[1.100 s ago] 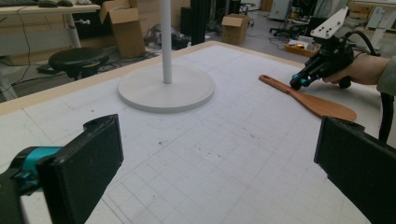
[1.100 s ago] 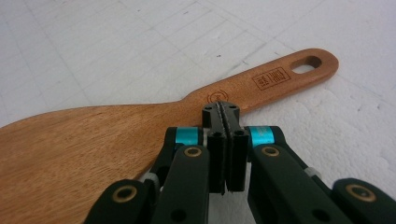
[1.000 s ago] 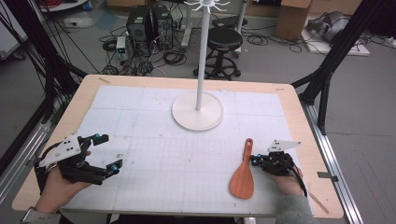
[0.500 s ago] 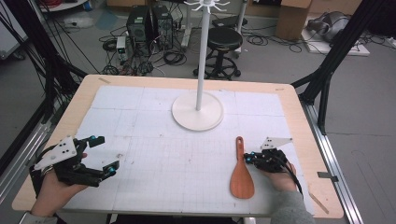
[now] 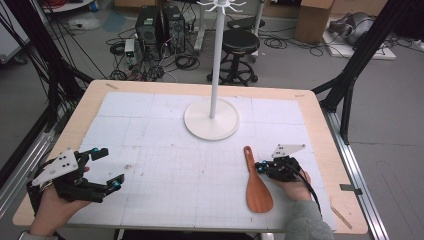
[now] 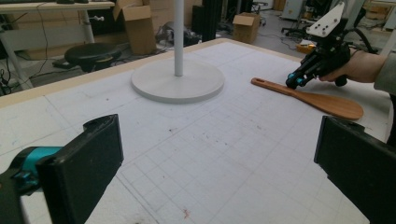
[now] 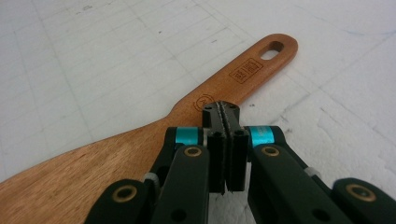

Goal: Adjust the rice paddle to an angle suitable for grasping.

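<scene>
A wooden rice spatula [image 5: 257,187] lies flat on the white mat at the front right, its handle pointing away from me. My right gripper [image 5: 260,166] is shut, jaws pressed together with nothing between them. Its tips rest against the spatula's neck from the right. In the right gripper view the closed tips [image 7: 224,109] sit over the spatula [image 7: 140,144] where handle meets blade. My left gripper [image 5: 110,168] is open at the front left, low over the mat and holding nothing. The left gripper view has the spatula [image 6: 322,100] and the right gripper [image 6: 295,83] far off.
A white stand with a round base [image 5: 211,120] and a tall pole rises at the mat's middle back, also in the left gripper view [image 6: 177,79]. The gridded mat [image 5: 150,130] covers most of the wooden table [image 5: 320,130]. A stool and cables lie beyond.
My right gripper has slid left, still shut, and the spatula's handle end has swung left with it. The left gripper has stayed where it was.
</scene>
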{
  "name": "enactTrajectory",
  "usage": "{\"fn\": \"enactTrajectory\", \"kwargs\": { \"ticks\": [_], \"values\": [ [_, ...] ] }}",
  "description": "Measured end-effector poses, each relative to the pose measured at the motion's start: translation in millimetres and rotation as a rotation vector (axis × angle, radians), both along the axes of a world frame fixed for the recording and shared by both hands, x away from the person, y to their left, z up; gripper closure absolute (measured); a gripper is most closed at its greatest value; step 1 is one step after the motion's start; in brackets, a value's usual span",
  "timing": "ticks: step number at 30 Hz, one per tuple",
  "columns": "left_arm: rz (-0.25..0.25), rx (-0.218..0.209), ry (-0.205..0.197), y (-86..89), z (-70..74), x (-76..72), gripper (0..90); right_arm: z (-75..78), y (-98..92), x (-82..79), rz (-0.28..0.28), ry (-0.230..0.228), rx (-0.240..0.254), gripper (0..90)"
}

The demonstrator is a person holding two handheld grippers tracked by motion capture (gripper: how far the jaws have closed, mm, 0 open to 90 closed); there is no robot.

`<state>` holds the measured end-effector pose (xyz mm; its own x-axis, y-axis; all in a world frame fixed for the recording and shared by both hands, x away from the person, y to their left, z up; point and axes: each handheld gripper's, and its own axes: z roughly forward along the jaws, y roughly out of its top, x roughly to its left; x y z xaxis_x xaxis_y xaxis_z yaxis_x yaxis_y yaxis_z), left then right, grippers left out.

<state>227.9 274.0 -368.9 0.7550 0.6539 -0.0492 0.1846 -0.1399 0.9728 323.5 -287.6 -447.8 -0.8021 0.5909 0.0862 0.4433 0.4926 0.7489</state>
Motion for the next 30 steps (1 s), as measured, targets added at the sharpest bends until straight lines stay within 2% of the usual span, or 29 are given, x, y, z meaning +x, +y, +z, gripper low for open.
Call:
{"fn": "enactTrajectory", "kwargs": {
  "ticks": [9, 16, 21, 30],
  "values": [
    [0.016, 0.002, 0.005, 4.4, -1.2, -4.0, 1.8, 0.9, 15.4, 5.3, 0.048, -0.014, -0.017, 89.7],
    [0.008, -0.001, 0.006, 5.1, -1.8, -5.8, 1.8, 1.8, 22.8, 7.8, 0.066, -0.006, -0.028, 89.8],
    [0.011, 0.002, 0.011, 4.9, -2.6, -6.5, 1.8, 1.2, 26.8, 10.6, 0.079, 0.000, -0.013, 89.8],
    [0.016, 0.003, 0.011, 6.7, -2.9, -7.4, 1.8, 3.9, 50.8, 10.8, 0.160, 0.004, -0.043, 89.8]
  ]
}}
